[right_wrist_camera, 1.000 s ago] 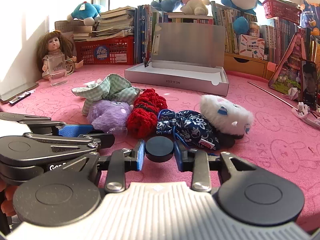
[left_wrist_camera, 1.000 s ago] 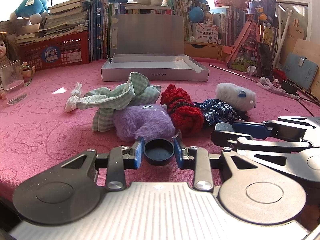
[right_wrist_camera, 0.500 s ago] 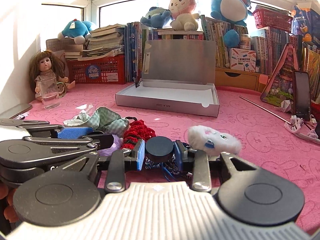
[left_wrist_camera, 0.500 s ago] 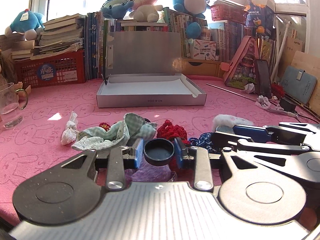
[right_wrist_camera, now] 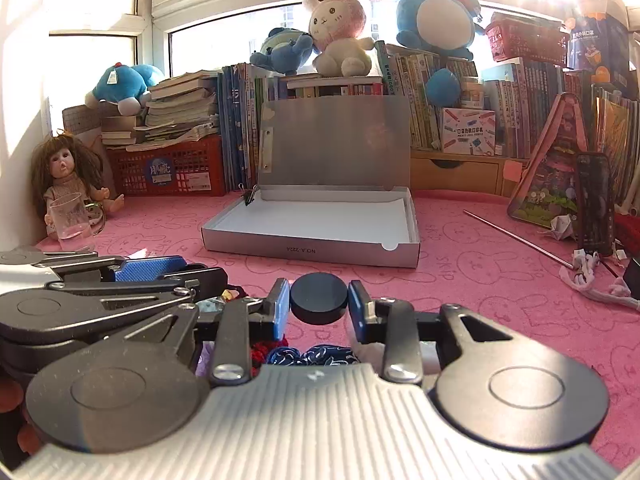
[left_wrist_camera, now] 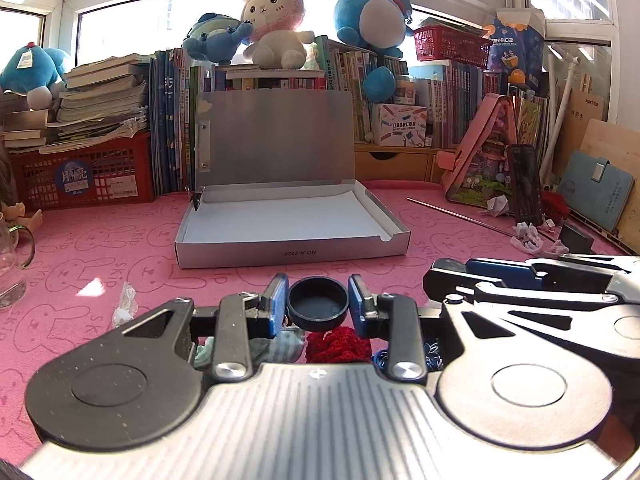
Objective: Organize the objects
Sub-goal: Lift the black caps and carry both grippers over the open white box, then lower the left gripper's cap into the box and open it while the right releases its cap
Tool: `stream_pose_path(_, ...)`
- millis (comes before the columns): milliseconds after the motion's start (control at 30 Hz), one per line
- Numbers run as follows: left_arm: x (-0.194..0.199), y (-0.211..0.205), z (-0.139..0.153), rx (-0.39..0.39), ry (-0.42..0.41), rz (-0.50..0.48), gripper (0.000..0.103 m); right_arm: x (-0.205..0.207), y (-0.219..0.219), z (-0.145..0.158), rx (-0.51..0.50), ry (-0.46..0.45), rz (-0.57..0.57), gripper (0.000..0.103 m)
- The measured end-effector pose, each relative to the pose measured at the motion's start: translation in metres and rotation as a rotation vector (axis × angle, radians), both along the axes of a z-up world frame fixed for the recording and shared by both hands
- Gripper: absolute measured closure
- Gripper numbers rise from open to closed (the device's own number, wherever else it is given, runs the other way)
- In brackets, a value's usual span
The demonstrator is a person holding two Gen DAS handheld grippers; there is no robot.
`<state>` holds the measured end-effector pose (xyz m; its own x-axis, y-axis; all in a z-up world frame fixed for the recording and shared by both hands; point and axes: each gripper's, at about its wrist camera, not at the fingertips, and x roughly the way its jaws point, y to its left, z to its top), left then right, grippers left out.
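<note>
1. Where the pink bunny-print cloth (left_wrist_camera: 100, 248) covers the table, a flat silver box (left_wrist_camera: 292, 254) is seen lying open and empty, its lid propped upright against the row of books (left_wrist_camera: 460, 92) behind.
2. The left gripper (left_wrist_camera: 317, 304) is recorded with its blue pads clamped on a round black cap (left_wrist_camera: 317, 307), hollow side toward the camera.
3. The right gripper (right_wrist_camera: 319, 303) is likewise closed on a black disc (right_wrist_camera: 319, 303), its smooth flat face shown.
4. Below and behind the left gripper's fingers, a red knitted piece (left_wrist_camera: 338, 346), a pale green cloth (left_wrist_camera: 276, 350) and a patterned dark blue fabric (right_wrist_camera: 312, 356) are partly hidden by the gripper bodies.
5. The right gripper's dark metal frame is seen crossing the right side of the left view; the left gripper's frame crosses the left side of the right view.
6. A clear glass (right_wrist_camera: 72, 220) stands in front of a long-haired doll (right_wrist_camera: 66, 172) at far left.
7. Noted further: a red plastic mesh crate (left_wrist_camera: 84, 176) under stacked books, plush toys (left_wrist_camera: 276, 20) on top of the books, a thin metal rod (left_wrist_camera: 460, 216) lying on the cloth at right, white crumpled scraps (left_wrist_camera: 528, 236) near it.
</note>
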<state>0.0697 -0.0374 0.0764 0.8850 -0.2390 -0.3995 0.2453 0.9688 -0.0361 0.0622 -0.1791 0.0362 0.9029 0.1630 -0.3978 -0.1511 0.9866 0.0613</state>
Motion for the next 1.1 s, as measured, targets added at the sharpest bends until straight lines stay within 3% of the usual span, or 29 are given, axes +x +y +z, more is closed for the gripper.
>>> stream_pose_path(1100, 0.090, -0.013, 0.044, -0.001, -0.054, -0.002, 0.067, 0.083, -0.018, 0.037, 0.036, -0.031, -0.009, 0.066)
